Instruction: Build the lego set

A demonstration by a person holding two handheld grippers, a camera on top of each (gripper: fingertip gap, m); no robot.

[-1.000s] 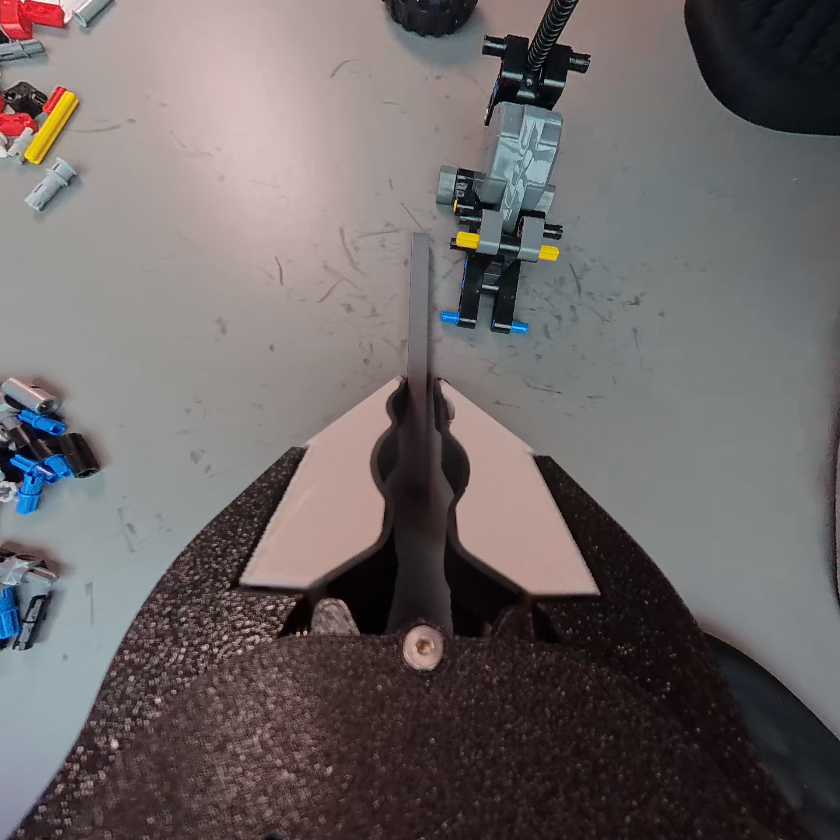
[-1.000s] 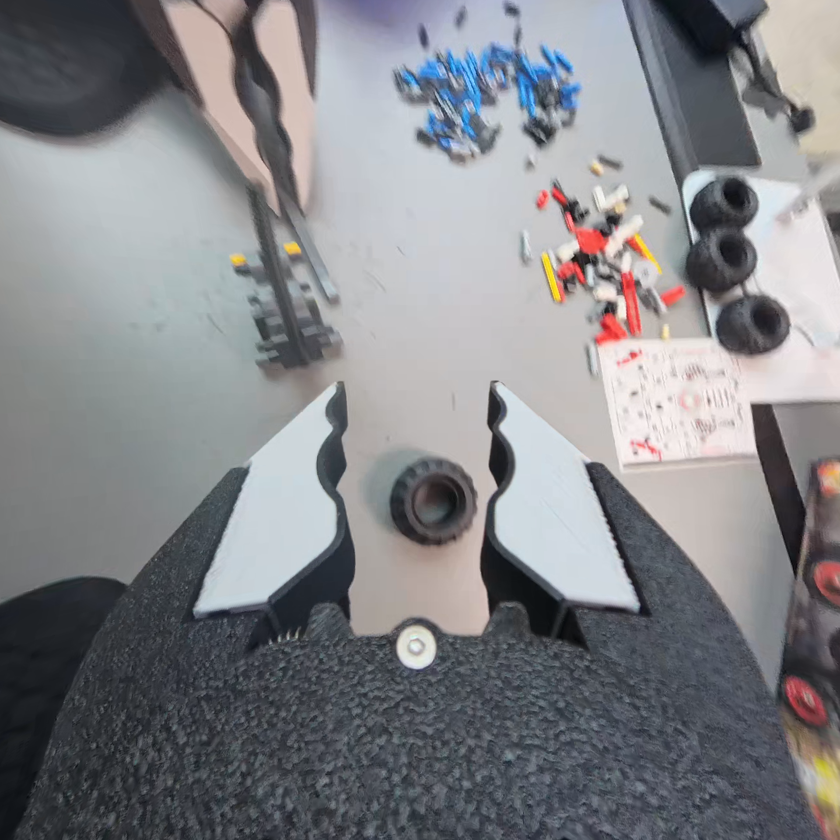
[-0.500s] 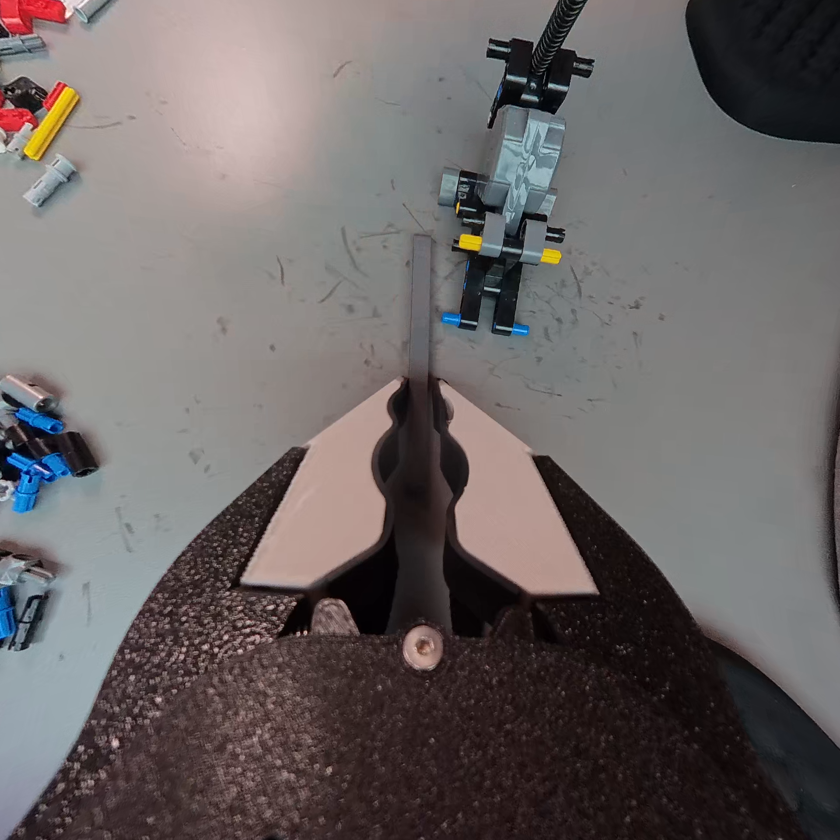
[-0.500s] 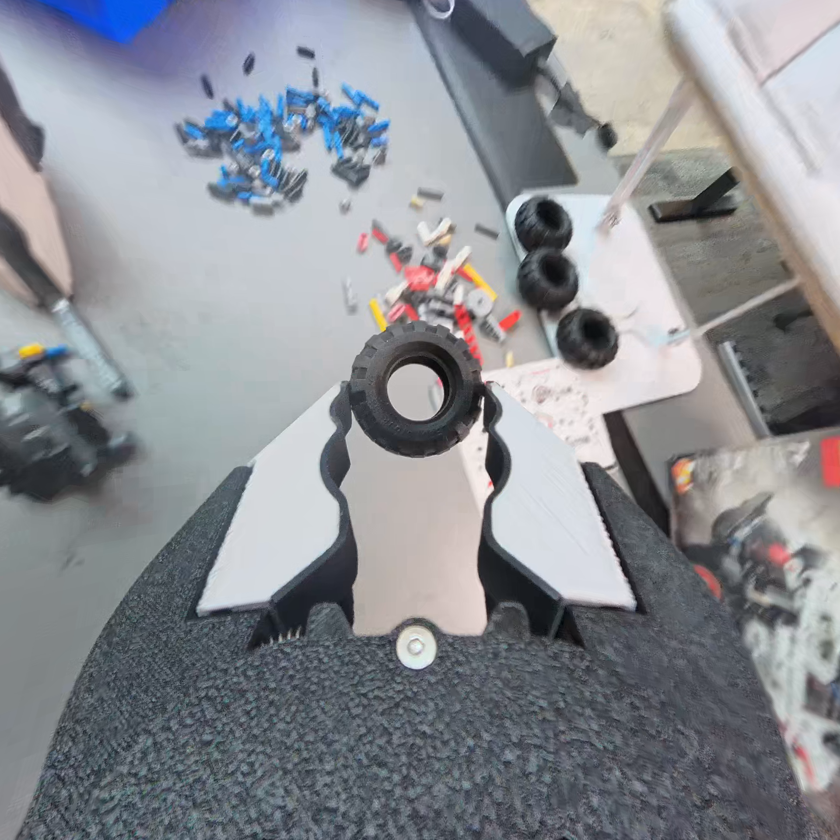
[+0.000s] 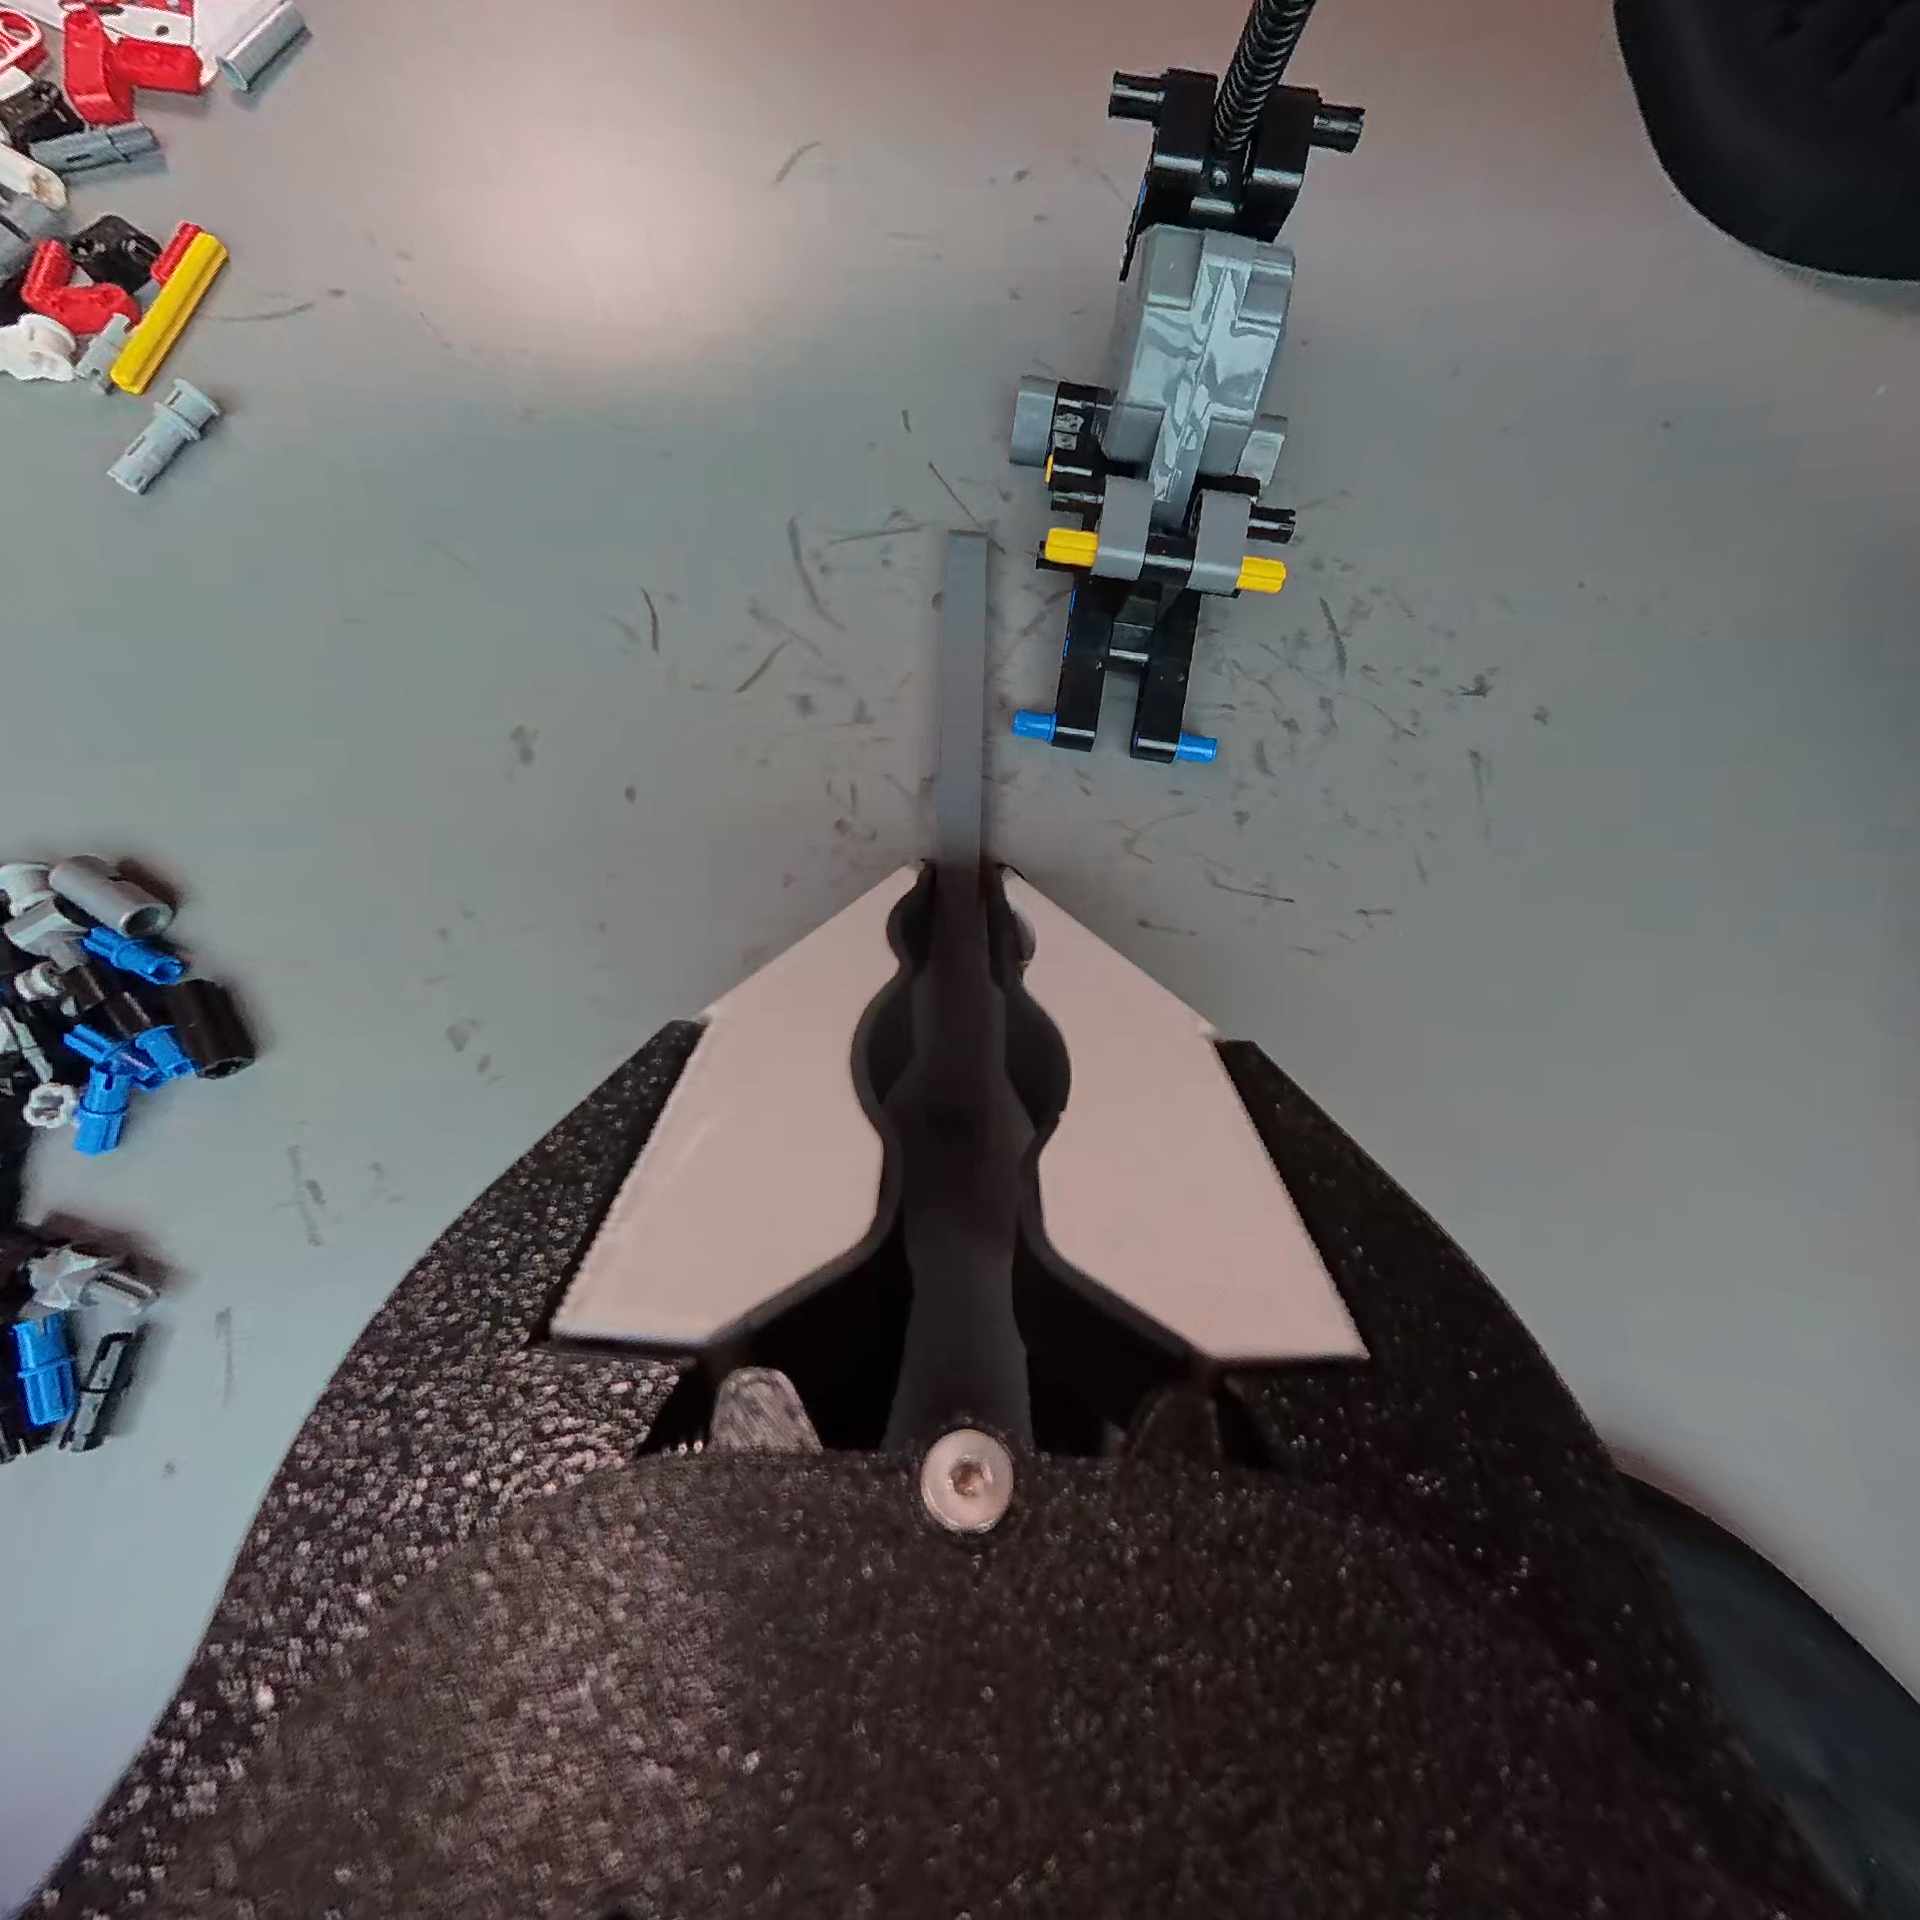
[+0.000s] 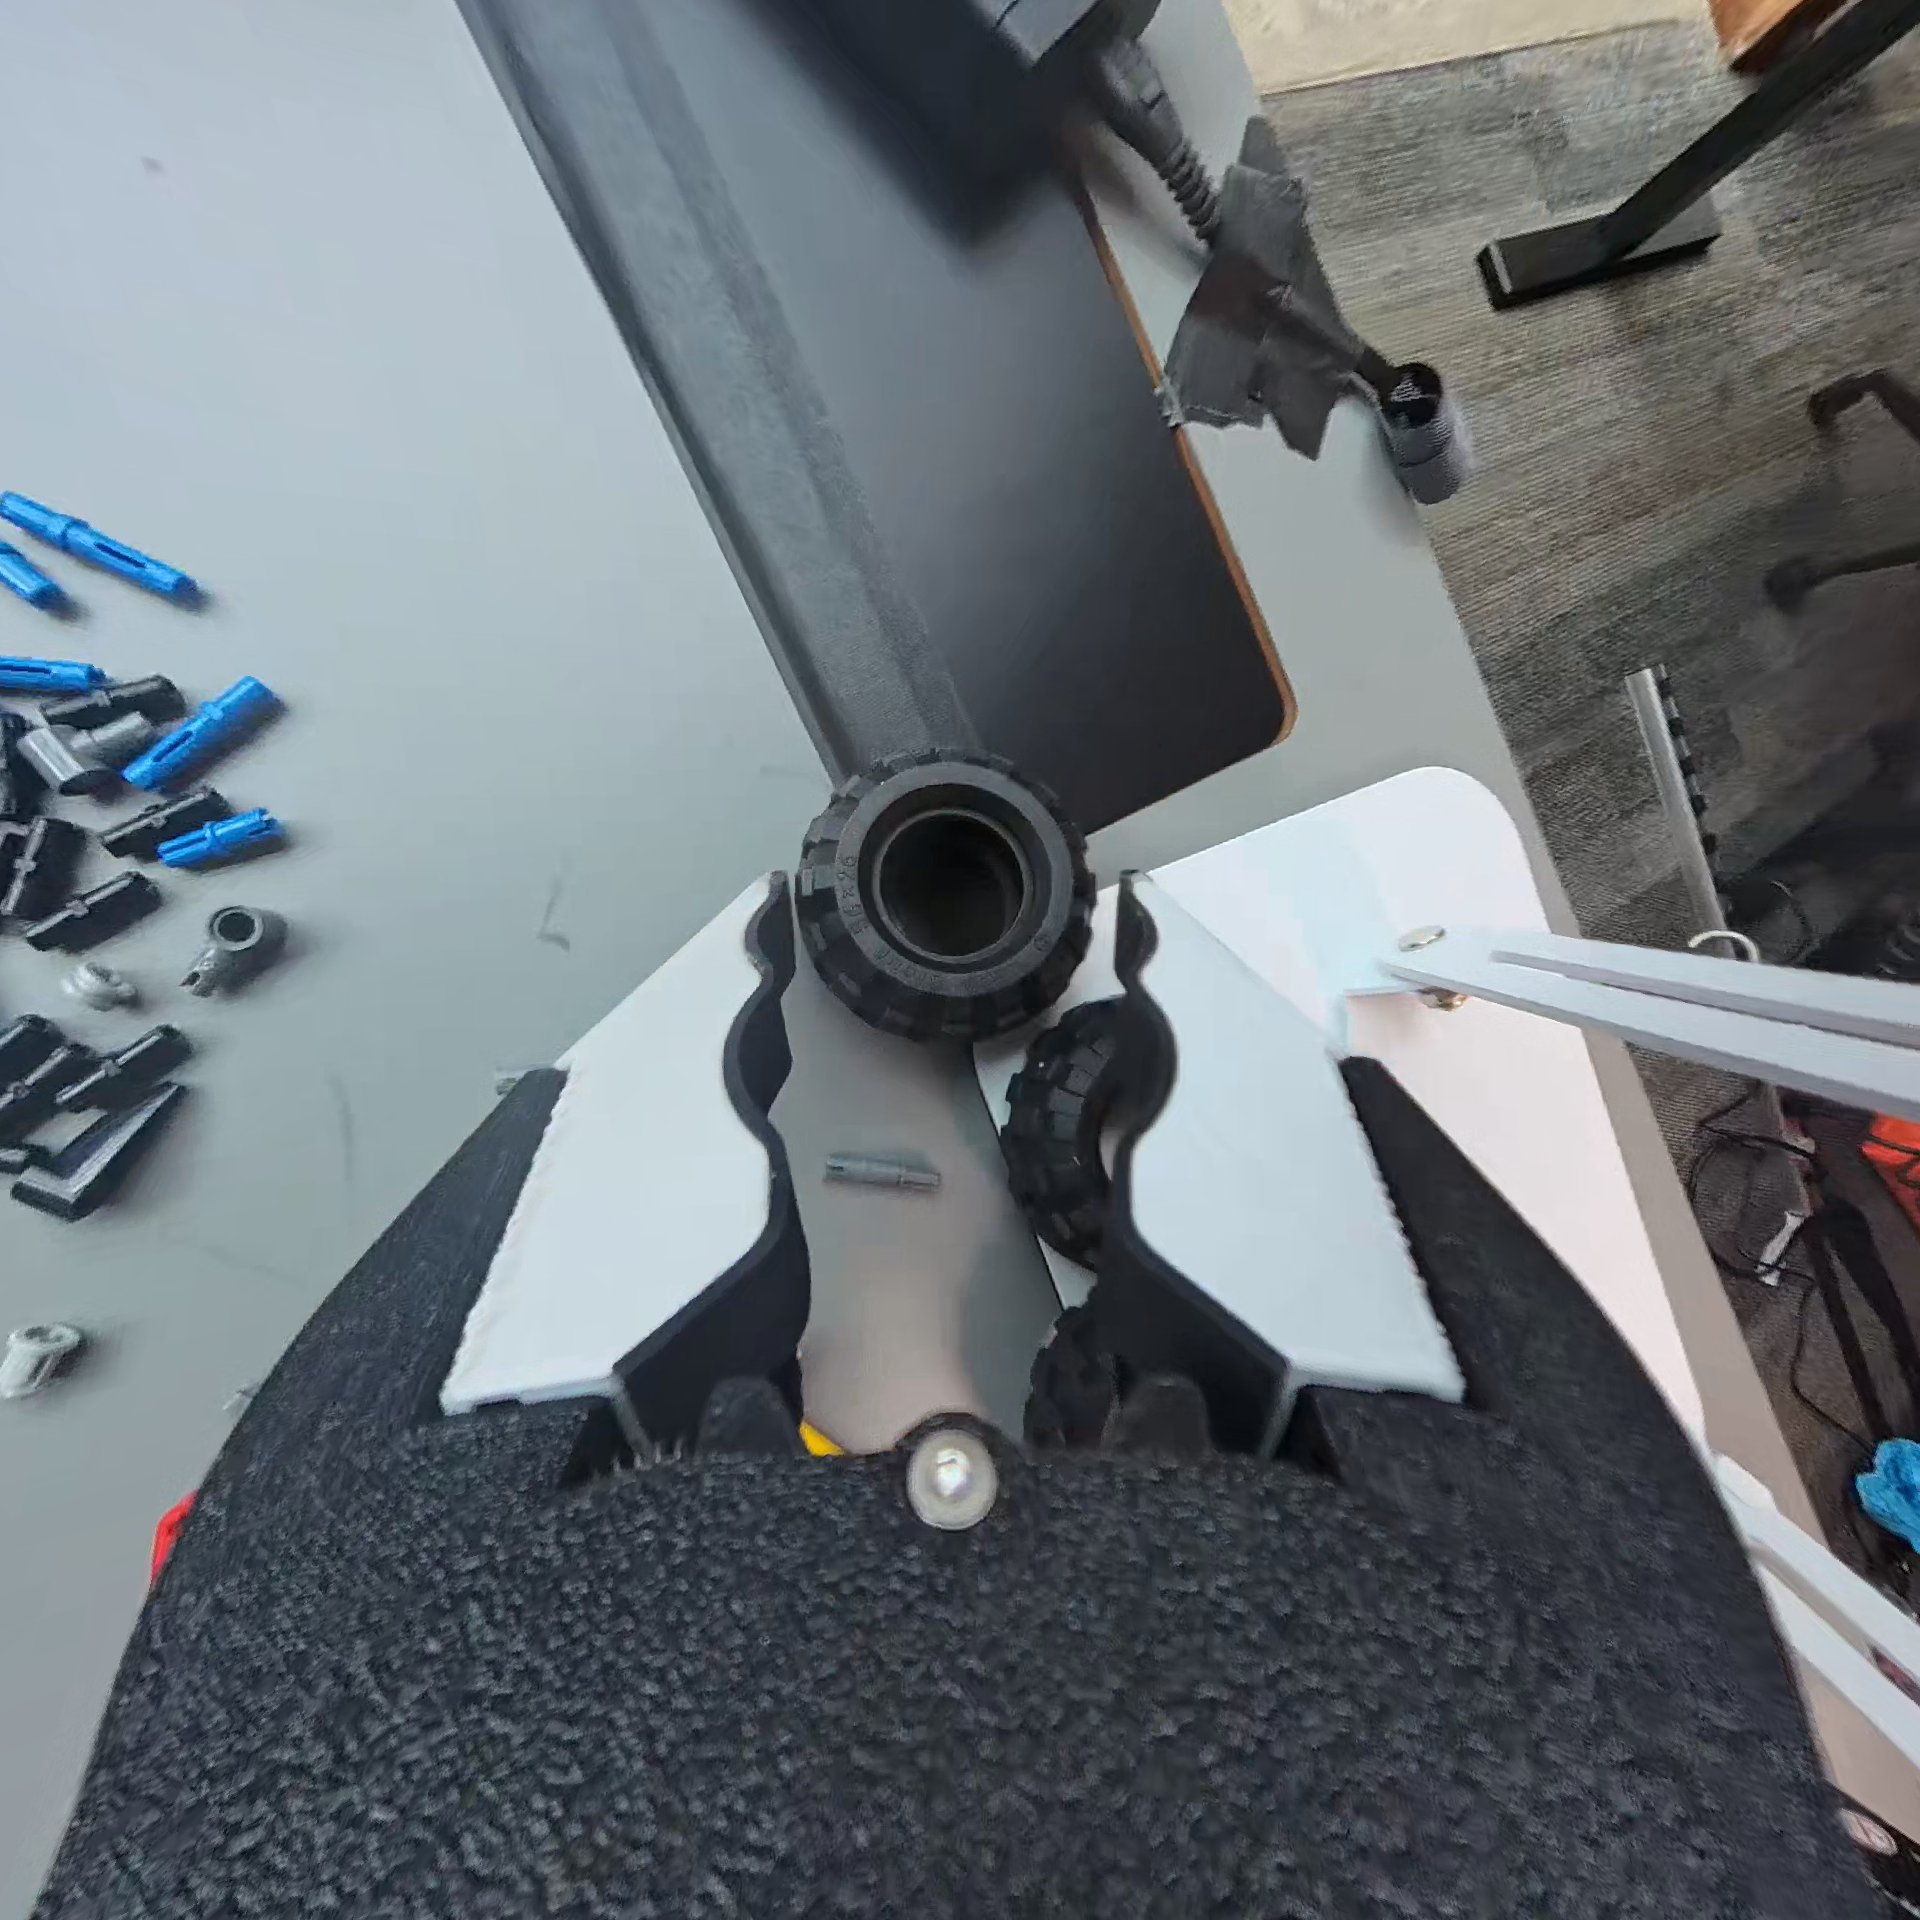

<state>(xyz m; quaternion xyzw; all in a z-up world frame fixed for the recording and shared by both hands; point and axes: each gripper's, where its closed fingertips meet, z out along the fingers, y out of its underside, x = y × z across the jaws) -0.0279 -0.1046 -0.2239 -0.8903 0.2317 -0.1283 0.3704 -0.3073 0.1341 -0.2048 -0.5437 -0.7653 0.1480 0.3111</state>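
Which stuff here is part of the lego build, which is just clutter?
Build:
- tyre in right gripper
- long black beam in left gripper
- chassis
- blue and black pins
- red and yellow parts
- spare tyre

Clutter:
- black pad
- cable
- white tray

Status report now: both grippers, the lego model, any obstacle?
Left gripper shut on thin dark beam. Right gripper shut on black tyre. Model on table, untouched. No obstacle seen.
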